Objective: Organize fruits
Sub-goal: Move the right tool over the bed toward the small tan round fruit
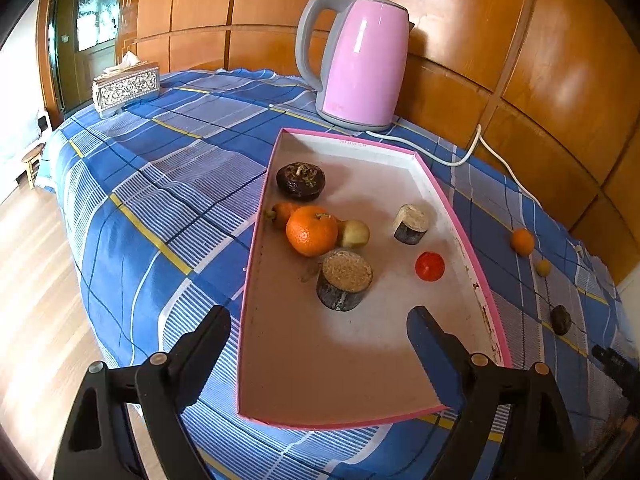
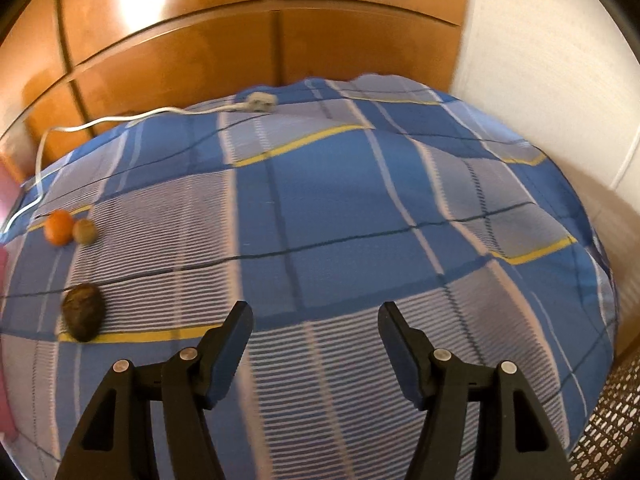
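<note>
While both sets of jaws stand wide apart and hold nothing, I read this as a pause between pickups. My left gripper (image 1: pixel 318 330) hovers over the near end of the pink-rimmed tray (image 1: pixel 256 280), with its right finger above the tray floor and its left finger outside the rim, over the checked cloth on the bench (image 1: pixel 132 184).

Just ahead of these jaws sits a dark cut stump-like piece (image 1: pixel 344 280), then the large orange (image 1: pixel 312 230) with a small pale fruit (image 1: pixel 354 234) touching its right side and a smaller orange fruit (image 1: pixel 282 213) at its left. A red fruit (image 1: pixel 430 266) and a second cut piece (image 1: pixel 411 224) lie to the right, and a dark round fruit (image 1: pixel 301 181) lies farther on. I judge the tray to be the collecting place, which is why so much is gathered there.

My right gripper (image 2: pixel 316 340) is over bare cloth, so nothing lies between its jaws. To their left and just ahead rests a dark brown fruit (image 2: pixel 83 312), the nearest loose one; farther left, a small orange (image 2: pixel 59 227) and a greenish fruit (image 2: pixel 84 232) touch each other. Those three seem to remain outside the tray. This view is blurred.

Beyond the tray stands a pink kettle (image 1: pixel 358 64), its white cord (image 1: pixel 460 158) trailing to the right.
</note>
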A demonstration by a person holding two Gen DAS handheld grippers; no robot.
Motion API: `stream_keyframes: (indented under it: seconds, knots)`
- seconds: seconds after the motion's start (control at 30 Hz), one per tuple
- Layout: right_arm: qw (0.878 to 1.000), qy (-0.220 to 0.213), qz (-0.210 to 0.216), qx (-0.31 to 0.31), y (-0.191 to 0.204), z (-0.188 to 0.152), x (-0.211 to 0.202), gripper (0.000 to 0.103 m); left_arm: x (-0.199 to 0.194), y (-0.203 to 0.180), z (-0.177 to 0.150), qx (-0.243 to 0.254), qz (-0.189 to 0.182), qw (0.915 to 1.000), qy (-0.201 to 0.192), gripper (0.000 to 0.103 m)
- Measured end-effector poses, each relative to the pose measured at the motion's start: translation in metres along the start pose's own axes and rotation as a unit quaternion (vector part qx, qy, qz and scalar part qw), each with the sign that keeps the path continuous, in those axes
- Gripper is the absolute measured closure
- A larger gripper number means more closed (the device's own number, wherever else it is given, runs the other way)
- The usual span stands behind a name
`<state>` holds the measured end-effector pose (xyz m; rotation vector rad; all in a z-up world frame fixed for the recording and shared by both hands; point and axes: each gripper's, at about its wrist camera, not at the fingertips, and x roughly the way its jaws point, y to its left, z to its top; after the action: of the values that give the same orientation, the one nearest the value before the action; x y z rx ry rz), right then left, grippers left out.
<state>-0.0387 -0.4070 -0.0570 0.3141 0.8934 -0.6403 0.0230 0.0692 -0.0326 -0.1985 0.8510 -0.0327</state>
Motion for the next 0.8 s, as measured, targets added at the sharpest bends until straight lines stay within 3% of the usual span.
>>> stream_keyframes:
  seconds: [0.17, 0.4, 0.8]
  knots:
    - [0.999, 0.002, 0.04, -0.025, 0.022, 0.006, -0.006, 0.037, 0.001, 0.0, -0.001, 0.001, 0.0, 1.0, 0.002, 0.013]
    - [0.993, 0.0, 0.098, -0.062, 0.054, 0.02, -0.014, 0.046, 0.001, 0.0, -0.002, 0.001, 0.0, 1.0, 0.002, 0.013]
    - [0.974, 0.046, 0.179, -0.133, 0.12, 0.038, -0.003, 0.056, 0.001, 0.007, -0.002, -0.008, 0.002, 1.0, 0.004, 0.011]
